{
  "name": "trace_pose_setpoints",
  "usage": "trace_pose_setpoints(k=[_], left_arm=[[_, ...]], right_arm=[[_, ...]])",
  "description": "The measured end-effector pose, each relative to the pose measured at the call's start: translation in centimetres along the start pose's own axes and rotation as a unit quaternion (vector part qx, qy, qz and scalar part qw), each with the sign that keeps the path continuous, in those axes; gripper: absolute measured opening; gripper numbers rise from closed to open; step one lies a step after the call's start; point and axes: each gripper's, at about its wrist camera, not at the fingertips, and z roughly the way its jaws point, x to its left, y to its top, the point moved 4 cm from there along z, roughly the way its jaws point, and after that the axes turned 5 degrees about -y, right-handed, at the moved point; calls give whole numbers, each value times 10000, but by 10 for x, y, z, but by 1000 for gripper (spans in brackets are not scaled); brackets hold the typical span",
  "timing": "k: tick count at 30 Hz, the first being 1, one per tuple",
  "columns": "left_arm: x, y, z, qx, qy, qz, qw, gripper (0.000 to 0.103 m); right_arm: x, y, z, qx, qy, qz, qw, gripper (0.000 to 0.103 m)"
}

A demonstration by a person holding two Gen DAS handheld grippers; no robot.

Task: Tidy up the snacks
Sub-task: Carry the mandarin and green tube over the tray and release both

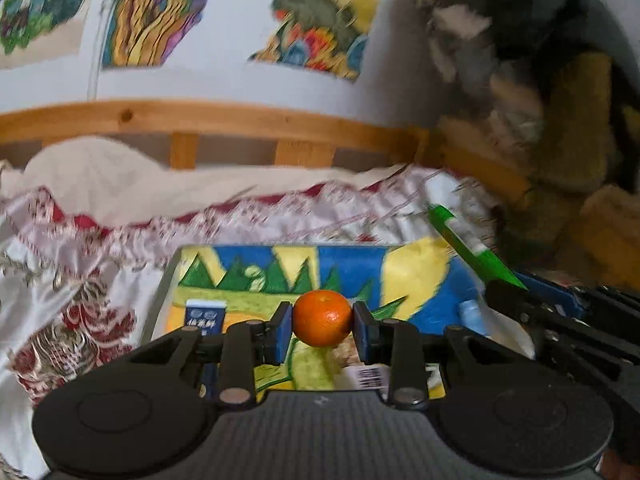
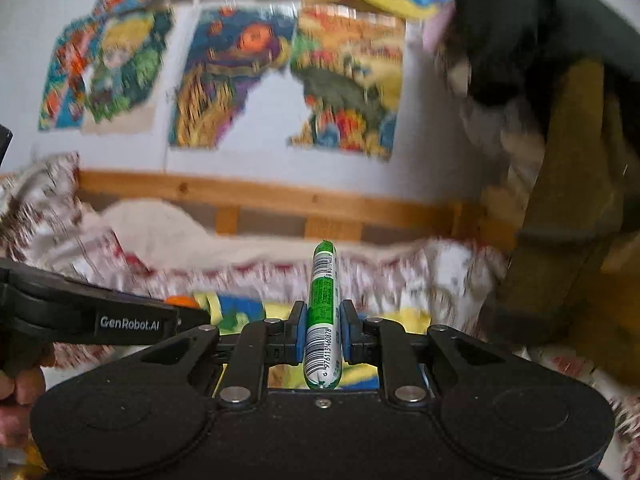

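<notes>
my left tongs clamped on a small orange mandarin, blue pads pressing both its sides. my right tongs clamped on a green-and-white sausage stick, barcode end nearest me, far end pointing ahead. both held above a colourful painted board lying on the patterned bedspread. small blue carton rests on the board's left part. wooden bed rail behind, pictures on the wall.

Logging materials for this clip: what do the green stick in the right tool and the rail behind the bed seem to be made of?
Green stick: looks like a glossy plastic film casing, printed green and white with a barcode; probably a sausage snack. Rail: light wood with a smooth, perhaps varnished finish, going by its knots and grain.
</notes>
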Motion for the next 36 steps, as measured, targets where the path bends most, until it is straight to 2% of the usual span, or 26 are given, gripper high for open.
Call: trace_pose_setpoints(k=[3, 7, 17, 27, 29, 33, 35, 36], left_arm=[[14, -15, 20, 165, 143, -283, 9994, 35], [24, -29, 33, 368, 299, -336, 9983, 35], [25, -39, 50, 723, 426, -330, 9959, 35], [23, -47, 55, 912, 407, -378, 9943, 36], [24, -48, 55, 989, 454, -442, 9931, 37], [27, -46, 47, 910, 491, -703, 9922, 65], [28, -43, 39, 845, 488, -806, 9920, 68], [29, -42, 35, 842, 499, -831, 9917, 73]], right_arm=[[2, -20, 22, 275, -45, -26, 9996, 18], [8, -39, 40, 543, -2, -109, 9985, 18], [24, -56, 63, 990, 118, -460, 9940, 18], [13, -70, 73, 1388, 170, -148, 9901, 19], [11, -71, 74, 1455, 152, -63, 9892, 22], [6, -66, 67, 1347, 138, 4, 9908, 35], [4, -63, 62, 1315, 112, 25, 9912, 44], [2, -61, 59, 1296, 88, 52, 9915, 46]])
